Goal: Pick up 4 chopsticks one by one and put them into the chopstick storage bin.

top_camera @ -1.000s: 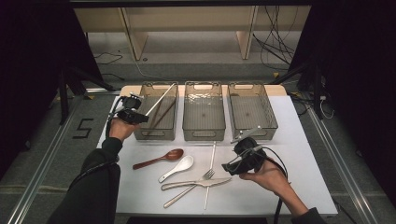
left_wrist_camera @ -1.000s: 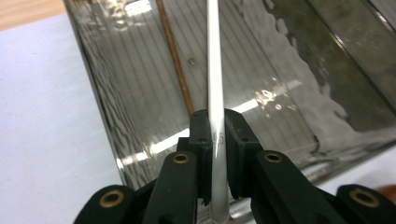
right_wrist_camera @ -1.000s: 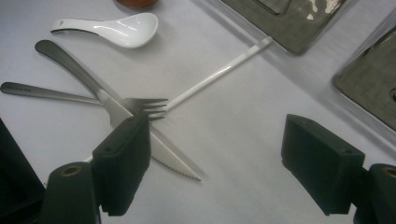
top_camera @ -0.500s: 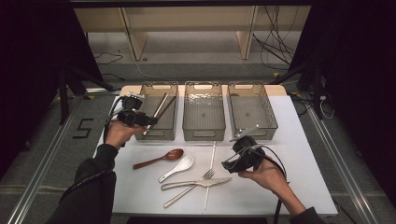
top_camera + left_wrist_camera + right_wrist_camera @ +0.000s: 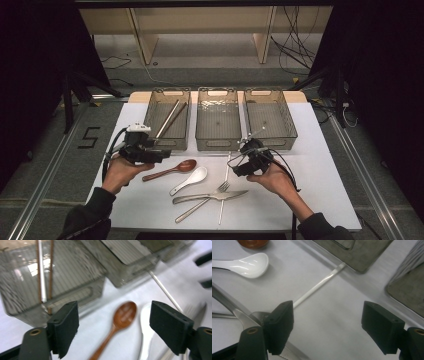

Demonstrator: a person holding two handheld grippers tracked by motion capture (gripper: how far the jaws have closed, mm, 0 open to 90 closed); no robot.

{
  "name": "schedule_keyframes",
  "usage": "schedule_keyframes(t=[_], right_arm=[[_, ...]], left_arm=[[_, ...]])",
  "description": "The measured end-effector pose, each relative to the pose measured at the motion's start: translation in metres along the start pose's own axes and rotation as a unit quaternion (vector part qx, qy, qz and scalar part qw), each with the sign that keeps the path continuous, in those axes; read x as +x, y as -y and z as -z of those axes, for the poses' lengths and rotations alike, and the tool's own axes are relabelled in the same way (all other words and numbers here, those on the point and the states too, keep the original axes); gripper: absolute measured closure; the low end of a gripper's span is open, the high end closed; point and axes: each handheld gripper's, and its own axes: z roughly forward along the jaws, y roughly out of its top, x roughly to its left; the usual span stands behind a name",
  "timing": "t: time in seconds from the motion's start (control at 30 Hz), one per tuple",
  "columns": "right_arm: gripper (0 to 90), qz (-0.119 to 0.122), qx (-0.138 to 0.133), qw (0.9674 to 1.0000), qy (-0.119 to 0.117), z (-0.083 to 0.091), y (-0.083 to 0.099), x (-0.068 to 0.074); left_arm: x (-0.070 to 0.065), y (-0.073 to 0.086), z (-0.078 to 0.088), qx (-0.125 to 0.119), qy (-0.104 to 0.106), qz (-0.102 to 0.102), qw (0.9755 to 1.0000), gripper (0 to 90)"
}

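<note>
A metal chopstick (image 5: 167, 120) (image 5: 40, 277) and a brown one (image 5: 176, 116) (image 5: 51, 270) lie slanted in the left clear bin (image 5: 172, 143). My left gripper (image 5: 161, 155) (image 5: 113, 312) hovers just in front of that bin, above the wooden spoon (image 5: 172, 170) (image 5: 123, 315). Its jaws have just been opening, and nothing is between them. My right gripper (image 5: 236, 167) (image 5: 327, 312) is open low over the table, beside a loose metal chopstick (image 5: 225, 190) (image 5: 319, 285). A white spoon (image 5: 192, 179) (image 5: 247, 262), a fork (image 5: 200, 202) and a knife (image 5: 210, 196) (image 5: 227, 305) lie nearby.
The middle bin (image 5: 217, 143) and the right bin (image 5: 272, 141) stand in a row with the left one at the back of the white table (image 5: 320, 190). The cutlery is bunched at the table's front centre. Dark floor surrounds the table.
My left gripper opened and let go of the metal chopstick, which now lies in the left bin, then drew back toward the front. My right gripper sank slightly toward the cutlery.
</note>
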Motion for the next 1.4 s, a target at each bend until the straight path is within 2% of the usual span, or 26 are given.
schedule_keyframes(t=[0.13, 0.2, 0.33, 0.47, 0.57, 0.67, 0.77, 0.97, 1.4], right_arm=[[27.5, 0.002, 0.012, 0.9999, -0.001, -0.007, -0.006, 0.000], [27.5, 0.002, 0.015, 0.9999, 0.002, -0.011, -0.009, 0.001], [27.8, 0.010, 0.028, 0.9995, 0.009, -0.020, -0.013, 0.004], [28.0, 0.011, 0.038, 0.9992, 0.009, -0.026, -0.016, 0.003], [28.1, 0.009, 0.048, 0.9988, 0.009, -0.033, -0.018, 0.002], [28.0, 0.007, 0.054, 0.9984, 0.012, -0.038, -0.020, 0.001], [28.0, 0.002, 0.057, 0.9983, 0.013, -0.040, -0.021, 0.000], [28.3, -0.001, 0.063, 0.9979, 0.015, -0.045, -0.022, 0.000], [29.6, -0.004, 0.083, 0.9965, 0.006, -0.059, -0.031, 0.008]], left_arm=[[-0.010, 0.011, 0.011, -0.023, 0.011, -0.003, 0.9997, 20.7], [-0.014, 0.016, 0.014, -0.031, 0.010, -0.007, 0.9994, 20.0], [-0.017, 0.026, 0.015, -0.020, 0.023, -0.008, 0.9995, 19.9], [-0.017, 0.038, 0.016, -0.015, 0.024, -0.001, 0.9996, 19.9], [-0.019, 0.044, 0.019, -0.018, 0.015, -0.009, 0.9997, 19.8], [-0.022, 0.046, 0.023, -0.027, 0.013, -0.019, 0.9994, 19.5], [-0.026, 0.048, 0.026, -0.035, 0.015, -0.019, 0.9991, 19.3], [-0.028, 0.053, 0.026, -0.028, 0.020, -0.022, 0.9992, 18.4], [-0.034, 0.056, 0.026, -0.030, 0.026, -0.028, 0.9988, 17.1]])
